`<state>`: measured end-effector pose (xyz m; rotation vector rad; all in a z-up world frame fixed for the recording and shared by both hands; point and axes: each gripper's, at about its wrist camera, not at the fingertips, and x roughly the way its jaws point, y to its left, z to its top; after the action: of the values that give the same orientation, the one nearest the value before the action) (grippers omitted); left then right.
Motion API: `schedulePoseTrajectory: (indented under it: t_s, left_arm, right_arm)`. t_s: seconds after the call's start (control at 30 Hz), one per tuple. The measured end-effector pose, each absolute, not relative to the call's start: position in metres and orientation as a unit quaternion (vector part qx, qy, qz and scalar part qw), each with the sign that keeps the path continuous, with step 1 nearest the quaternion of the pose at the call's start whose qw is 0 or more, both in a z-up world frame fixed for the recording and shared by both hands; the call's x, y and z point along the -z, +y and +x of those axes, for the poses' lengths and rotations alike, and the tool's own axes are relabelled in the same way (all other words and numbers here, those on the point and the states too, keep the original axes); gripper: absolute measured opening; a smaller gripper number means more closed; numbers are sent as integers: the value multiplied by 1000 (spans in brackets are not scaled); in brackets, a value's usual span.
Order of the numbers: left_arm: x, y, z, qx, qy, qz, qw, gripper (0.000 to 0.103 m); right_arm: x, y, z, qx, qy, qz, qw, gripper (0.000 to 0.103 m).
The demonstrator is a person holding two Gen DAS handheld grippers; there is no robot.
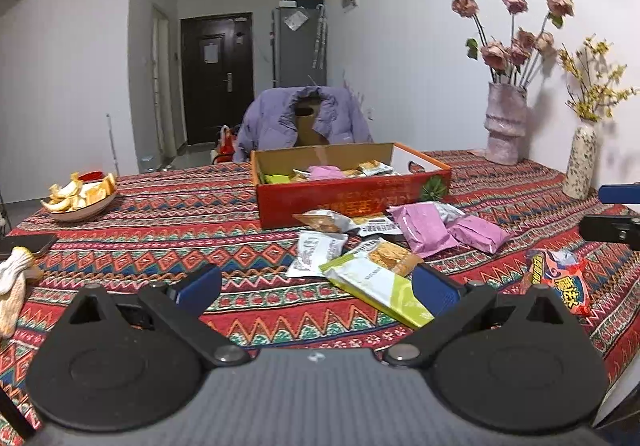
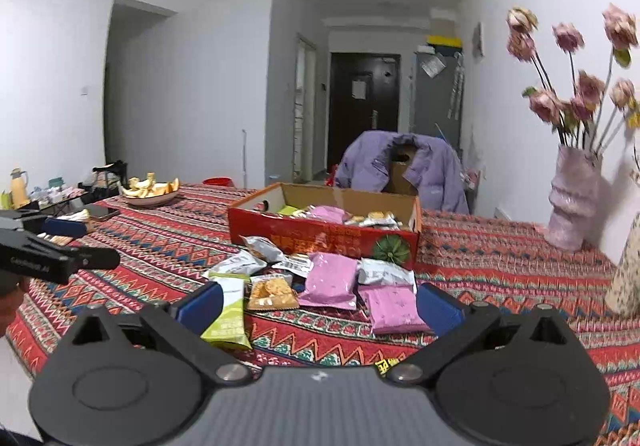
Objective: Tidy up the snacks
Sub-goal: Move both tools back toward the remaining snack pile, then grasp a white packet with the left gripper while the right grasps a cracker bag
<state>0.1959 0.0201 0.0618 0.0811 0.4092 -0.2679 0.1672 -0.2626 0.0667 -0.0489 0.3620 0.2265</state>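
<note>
A red cardboard box (image 1: 352, 197) (image 2: 320, 236) stands mid-table with several snack packets inside. Loose packets lie in front of it: two pink packets (image 1: 424, 228) (image 2: 332, 280), a long green-and-white packet (image 1: 376, 280) (image 2: 228, 310), a cracker packet (image 2: 272, 292), silver packets (image 1: 316, 254) (image 2: 262, 248) and a red packet (image 1: 560, 278) to the right. My left gripper (image 1: 316, 290) hovers open just short of the green-and-white packet, nothing between its fingers. My right gripper (image 2: 318, 304) is open too, held low before the pink packets and empty.
A bowl of orange peels (image 1: 82, 197) (image 2: 150, 191) sits at the table's left. Two vases (image 1: 506, 123) (image 1: 580, 161) with flowers stand by the right wall. A phone (image 1: 28, 244) and a white glove (image 1: 14, 286) lie at the left edge. A chair draped with a purple jacket (image 1: 300, 117) stands behind the table.
</note>
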Motion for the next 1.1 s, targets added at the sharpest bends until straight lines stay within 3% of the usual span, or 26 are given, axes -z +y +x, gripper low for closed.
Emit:
schedulePoseTrajectory:
  t_s: [0.33,0.47,0.67,0.93,1.1]
  left_arm:
    - [-39,-17,253,125,269,56,953,103]
    - [-30,-21,287,110,279,63,952,103]
    - [-24,-26,351,107,290,95,946,102]
    - [3,-19,419,150,369,68,915,71]
    - [9,-8,423,171,372,56,911,68]
  right_arm:
    - [-44,-280,219,-66,228,1,971,100]
    - [-39,-280,242,-85,247,20,965,86]
    - [-32,-257,288,-136,269,23,953,76]
    - [-16,-206,363,-189,322,10,928,67]
    - [1,-179,392,-199,346,-10,917,55]
